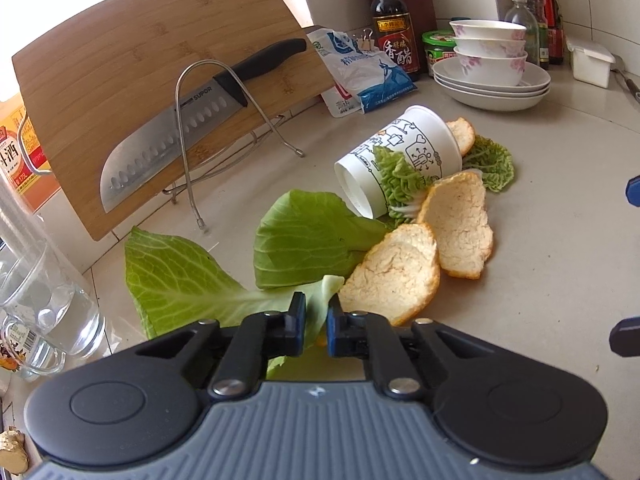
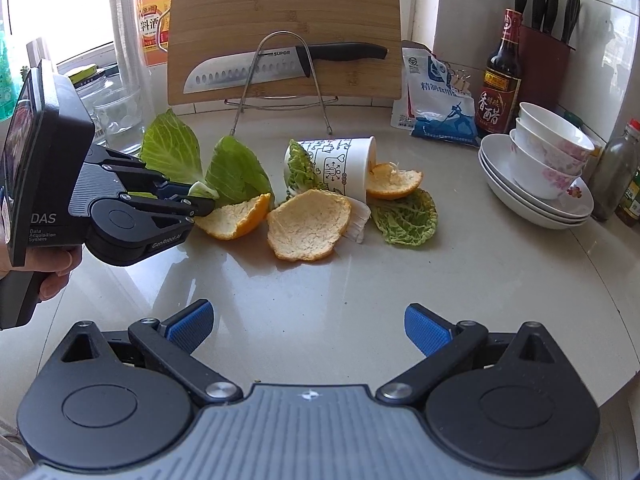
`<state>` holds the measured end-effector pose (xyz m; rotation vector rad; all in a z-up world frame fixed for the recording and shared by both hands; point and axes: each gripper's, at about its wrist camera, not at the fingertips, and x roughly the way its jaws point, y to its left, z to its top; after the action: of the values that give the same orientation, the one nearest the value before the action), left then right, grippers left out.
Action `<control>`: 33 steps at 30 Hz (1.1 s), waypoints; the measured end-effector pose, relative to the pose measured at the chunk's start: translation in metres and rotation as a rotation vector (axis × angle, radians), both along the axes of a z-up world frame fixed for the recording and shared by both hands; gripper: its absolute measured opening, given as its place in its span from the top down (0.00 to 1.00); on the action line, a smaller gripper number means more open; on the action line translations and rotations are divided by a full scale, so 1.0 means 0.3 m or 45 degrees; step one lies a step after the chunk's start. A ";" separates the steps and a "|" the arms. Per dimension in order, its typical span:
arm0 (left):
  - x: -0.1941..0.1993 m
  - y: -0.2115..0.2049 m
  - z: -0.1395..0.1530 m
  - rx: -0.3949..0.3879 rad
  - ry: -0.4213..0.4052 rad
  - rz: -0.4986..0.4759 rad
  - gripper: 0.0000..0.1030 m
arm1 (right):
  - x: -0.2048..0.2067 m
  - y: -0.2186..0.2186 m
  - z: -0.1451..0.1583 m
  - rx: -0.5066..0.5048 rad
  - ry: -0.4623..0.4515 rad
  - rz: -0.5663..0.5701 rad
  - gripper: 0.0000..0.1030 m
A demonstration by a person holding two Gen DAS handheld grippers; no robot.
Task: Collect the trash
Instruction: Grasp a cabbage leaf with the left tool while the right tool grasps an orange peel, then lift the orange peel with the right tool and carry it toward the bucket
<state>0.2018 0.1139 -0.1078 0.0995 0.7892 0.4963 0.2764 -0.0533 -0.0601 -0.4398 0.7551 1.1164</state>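
Trash lies on the pale counter: two flat green cabbage leaves (image 1: 188,280) (image 2: 236,172), several orange peels (image 1: 394,276) (image 2: 308,224), crinkled cabbage pieces (image 2: 404,216) and a tipped white paper cup (image 1: 400,156) (image 2: 340,168). My left gripper (image 1: 317,312) (image 2: 202,196) is shut on the pale stem of a cabbage leaf, right beside an orange peel (image 2: 236,220). My right gripper (image 2: 308,328) is open and empty, low over the counter in front of the peels.
A bamboo cutting board (image 2: 284,24) with a knife (image 2: 280,66) stands on a wire rack at the back. Stacked bowls and plates (image 2: 540,172), a vinegar bottle (image 2: 502,76), a salt bag (image 2: 436,100) and a knife block sit right. Glass mugs (image 1: 36,300) stand left.
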 end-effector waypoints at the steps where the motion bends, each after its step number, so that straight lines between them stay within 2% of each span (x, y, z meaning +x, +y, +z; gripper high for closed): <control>1: -0.005 0.003 0.006 0.002 -0.006 0.005 0.95 | 0.001 0.009 -0.001 0.004 0.003 0.011 0.00; 9: -0.047 0.051 0.066 -0.042 -0.048 0.046 0.98 | 0.008 0.106 -0.019 0.026 0.017 0.107 0.03; 16: -0.097 0.085 0.126 -0.071 -0.093 0.085 0.98 | 0.029 0.210 -0.032 0.055 0.050 0.180 0.22; 23: -0.136 0.099 0.172 -0.110 -0.130 0.114 0.98 | 0.054 0.309 -0.048 0.069 0.063 0.214 0.37; 29: -0.148 0.106 0.190 -0.124 -0.141 0.110 0.98 | 0.078 0.348 -0.074 0.041 0.060 0.181 0.57; 31: -0.149 0.107 0.193 -0.135 -0.141 0.105 0.98 | 0.079 0.350 -0.078 0.026 0.041 0.172 0.73; 32: -0.150 0.108 0.195 -0.138 -0.141 0.104 0.98 | 0.080 0.348 -0.077 0.025 0.035 0.172 0.76; 33: -0.149 0.108 0.197 -0.140 -0.139 0.100 0.98 | 0.079 0.346 -0.077 0.023 0.031 0.171 0.83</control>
<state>0.1570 0.1463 -0.0488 -0.0604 0.7136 0.5274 0.3002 0.0504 -0.0831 -0.4677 0.7442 1.2554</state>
